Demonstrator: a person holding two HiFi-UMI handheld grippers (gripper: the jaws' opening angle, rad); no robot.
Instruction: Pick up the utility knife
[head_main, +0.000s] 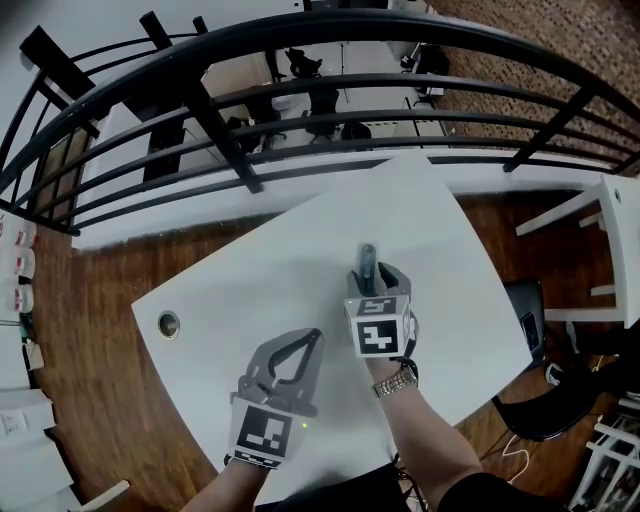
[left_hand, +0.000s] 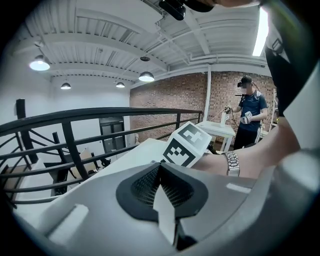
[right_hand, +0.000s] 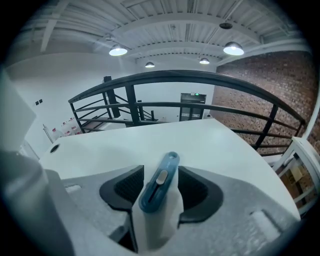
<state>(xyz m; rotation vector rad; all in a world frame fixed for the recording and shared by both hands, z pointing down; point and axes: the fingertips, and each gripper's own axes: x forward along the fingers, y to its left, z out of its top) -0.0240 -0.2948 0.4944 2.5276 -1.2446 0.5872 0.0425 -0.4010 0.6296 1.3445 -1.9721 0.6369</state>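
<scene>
A blue utility knife (head_main: 367, 261) lies flat on the white table (head_main: 290, 250), its slider facing up, pointing away from me. My right gripper (head_main: 372, 274) is down over it, open. The knife (right_hand: 159, 183) sits between the two dark pads (right_hand: 197, 187) with a gap on either side. My left gripper (head_main: 314, 336) hovers at the near left of the table, shut with nothing in it; its tips (left_hand: 160, 166) meet. In the left gripper view the right gripper's marker cube (left_hand: 187, 145) and a wrist with a watch (left_hand: 232, 163) show just ahead.
A black metal railing (head_main: 300, 100) curves round the table's far side, with a lower floor beyond it. A cable hole (head_main: 168, 323) is in the table's left corner. A black chair (head_main: 540, 395) and white furniture (head_main: 612, 235) stand at the right. Another person (left_hand: 250, 117) stands far off.
</scene>
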